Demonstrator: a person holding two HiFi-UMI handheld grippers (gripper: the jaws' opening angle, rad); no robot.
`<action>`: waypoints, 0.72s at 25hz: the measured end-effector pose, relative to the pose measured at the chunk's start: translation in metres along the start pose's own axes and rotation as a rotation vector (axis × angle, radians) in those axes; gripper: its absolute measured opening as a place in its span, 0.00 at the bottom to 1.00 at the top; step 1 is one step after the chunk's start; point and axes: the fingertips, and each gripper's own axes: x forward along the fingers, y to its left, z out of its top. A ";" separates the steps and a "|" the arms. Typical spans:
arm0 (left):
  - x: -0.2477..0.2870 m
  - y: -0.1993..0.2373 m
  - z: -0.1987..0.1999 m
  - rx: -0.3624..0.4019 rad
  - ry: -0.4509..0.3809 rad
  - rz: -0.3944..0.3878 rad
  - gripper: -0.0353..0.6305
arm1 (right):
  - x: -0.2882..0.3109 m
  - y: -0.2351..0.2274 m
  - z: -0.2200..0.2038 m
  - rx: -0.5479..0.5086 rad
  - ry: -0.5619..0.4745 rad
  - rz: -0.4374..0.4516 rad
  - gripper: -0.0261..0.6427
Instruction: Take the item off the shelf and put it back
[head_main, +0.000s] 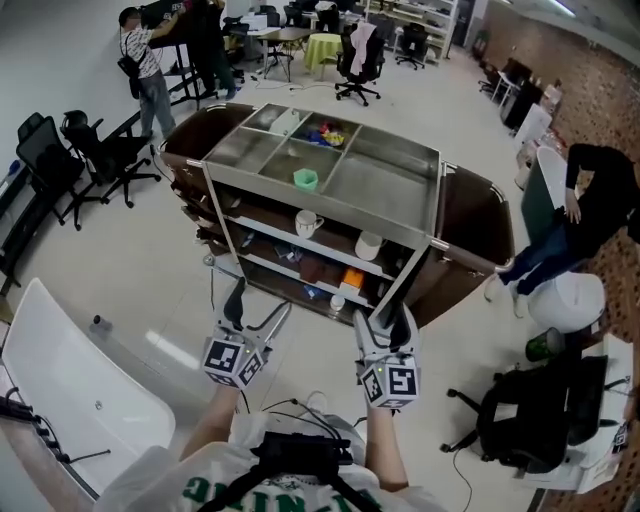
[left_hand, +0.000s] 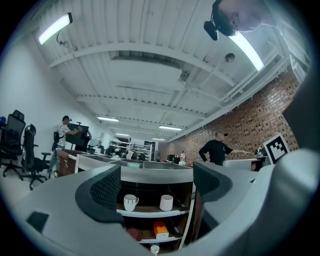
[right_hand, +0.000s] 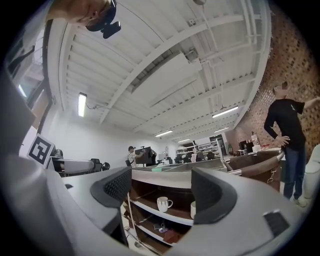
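Left gripper (head_main: 258, 306) and right gripper (head_main: 385, 324): jaws apart, empty. We should approach level, centring the white ceramic handled mug (head_main: 306, 223) before closing.

On the upper shelf of the cart (head_main: 403, 285), a mug (head_main: 307, 223) left of a cup (head_main: 368, 245), a box (head_main: 351, 281) on the shelf beneath, a small jar (head_main: 337, 302) lowest, a container (head_main: 306, 179) in the top tray (head_main: 380, 188), with office chairs (head_main: 95, 150) well apart to the cart's left.
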 end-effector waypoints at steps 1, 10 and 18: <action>0.006 -0.004 -0.002 0.001 0.002 0.003 0.71 | 0.002 -0.007 -0.003 0.006 0.007 0.002 0.61; 0.038 -0.012 -0.019 0.028 0.056 0.025 0.71 | 0.023 -0.049 -0.030 0.079 0.052 0.003 0.61; 0.062 0.006 -0.025 -0.001 0.069 0.006 0.71 | 0.043 -0.047 -0.040 0.070 0.074 -0.005 0.61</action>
